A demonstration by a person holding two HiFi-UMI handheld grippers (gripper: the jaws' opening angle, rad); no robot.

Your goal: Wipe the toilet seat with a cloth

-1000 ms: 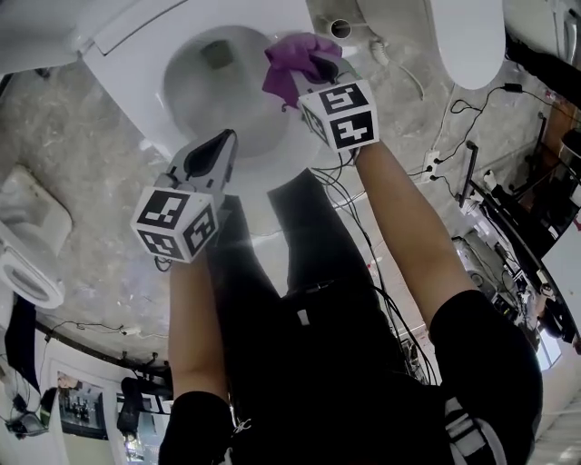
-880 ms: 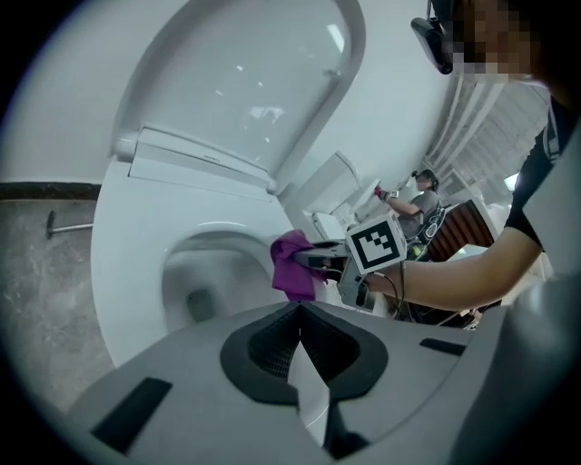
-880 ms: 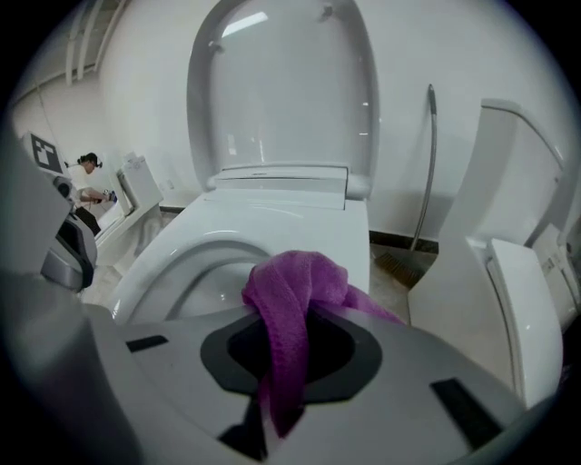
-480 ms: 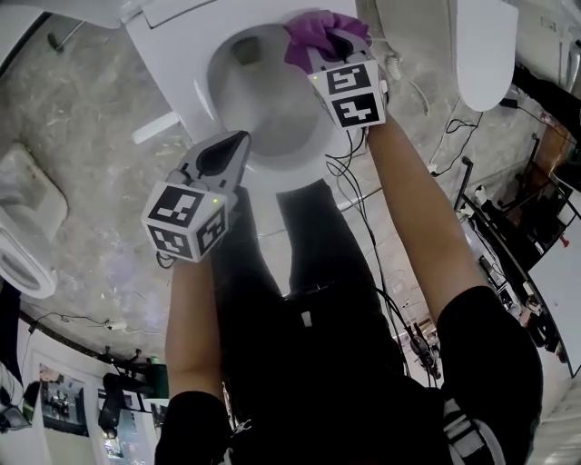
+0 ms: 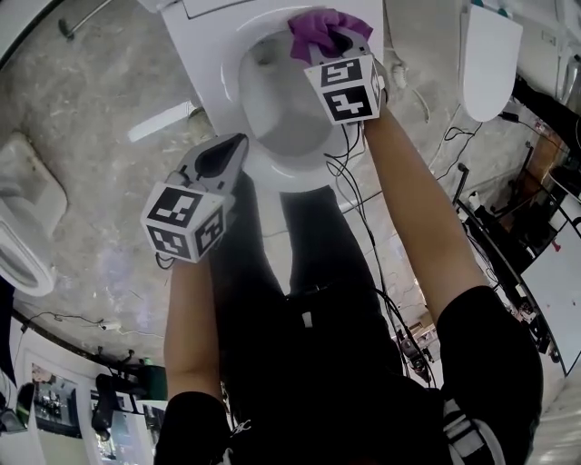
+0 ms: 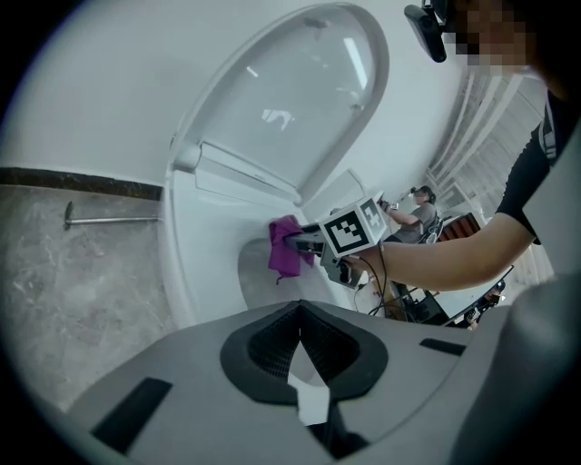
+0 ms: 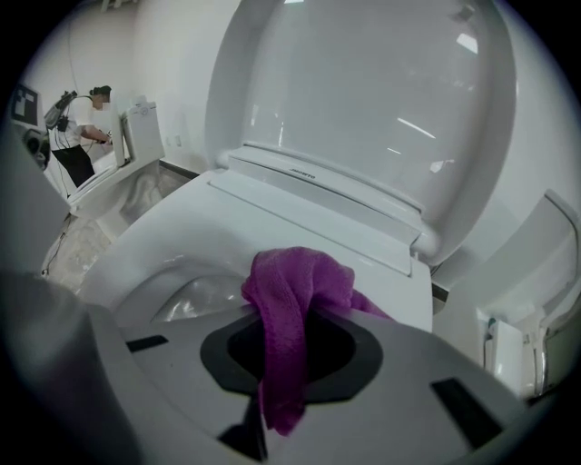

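Observation:
A white toilet with its lid [image 6: 300,100] raised stands ahead of me; its seat [image 5: 213,68] rings the bowl. My right gripper [image 5: 332,41] is shut on a purple cloth [image 5: 320,25], which sits bunched at the seat's far right part near the hinge. In the right gripper view the cloth [image 7: 295,304] hangs between the jaws, over the seat [image 7: 172,241]. My left gripper [image 5: 227,150] is shut and holds nothing, hovering by the seat's near left rim. From the left gripper view I see the cloth [image 6: 285,247] and the right gripper's marker cube [image 6: 354,227].
Other white ceramic pieces lie on the marble floor at the left [image 5: 27,227] and upper right [image 5: 490,54]. Cables [image 5: 454,154] trail over the floor at the right. A metal rod [image 6: 104,218] lies by the wall. A person [image 7: 82,127] stands far off.
The right gripper has carried the cloth from over the bowl's right side toward the back of the seat. The left gripper has stayed by the near rim as I shifted along the toilet.

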